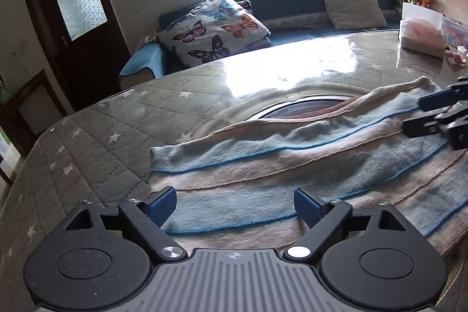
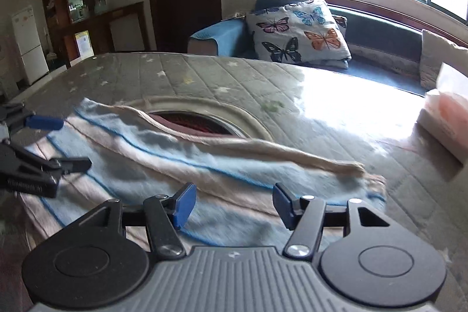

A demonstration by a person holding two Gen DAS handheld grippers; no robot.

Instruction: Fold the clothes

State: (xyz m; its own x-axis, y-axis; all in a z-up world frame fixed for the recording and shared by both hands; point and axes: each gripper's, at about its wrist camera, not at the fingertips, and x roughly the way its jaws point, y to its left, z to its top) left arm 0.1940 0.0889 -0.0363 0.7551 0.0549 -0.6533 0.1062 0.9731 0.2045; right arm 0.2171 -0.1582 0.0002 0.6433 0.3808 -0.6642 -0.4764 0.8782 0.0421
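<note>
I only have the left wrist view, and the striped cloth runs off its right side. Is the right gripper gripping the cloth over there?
Observer: No. The right gripper is open over the striped cloth, with nothing pinched between its blue pads.
Operator: And where does the cloth end on that side?
Observer: Its right end stops on the quilted tabletop, just past the gripper's right finger and clearly short of the pink box.
</note>
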